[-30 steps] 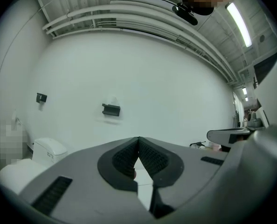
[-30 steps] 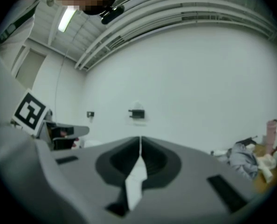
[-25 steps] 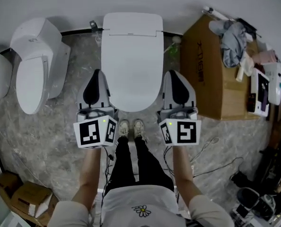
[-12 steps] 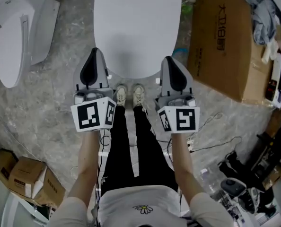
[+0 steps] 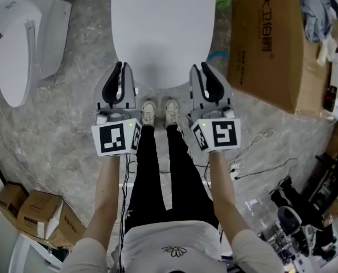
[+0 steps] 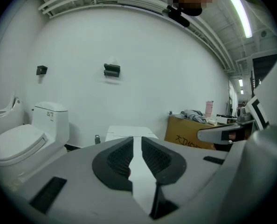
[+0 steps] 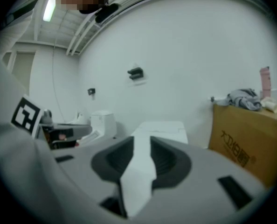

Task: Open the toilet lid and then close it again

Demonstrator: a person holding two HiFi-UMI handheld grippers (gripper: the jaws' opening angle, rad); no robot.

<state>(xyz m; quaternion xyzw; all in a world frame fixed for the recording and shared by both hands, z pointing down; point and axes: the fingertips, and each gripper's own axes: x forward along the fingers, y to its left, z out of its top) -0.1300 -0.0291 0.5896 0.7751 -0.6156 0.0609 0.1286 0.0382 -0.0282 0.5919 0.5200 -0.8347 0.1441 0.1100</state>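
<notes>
- Now holding the left gripper (image 5: 122, 68) low at the near-left rim of the toilet lid (image 5: 160, 27); have just been easing its jaws apart to a thin slit, with nothing caught between.
- Same with the right gripper (image 5: 200, 68) at the near-right rim: just been opening, a touch wider, gripping nothing.
- Cannot tell whether either tip touches the rim.
- See the lid lying flat, shut over the bowl, straight ahead of the shoes (image 5: 149, 114).
- Judge this to be the approach, with the opening step not yet begun.
- Next, probably need to hook or pinch the front lip evenly from both sides, then swing it up toward the wall.
- Should mind the cardboard box (image 5: 268, 44) close on the right; can ignore the second toilet (image 5: 21, 44) well off to the left.
</notes>
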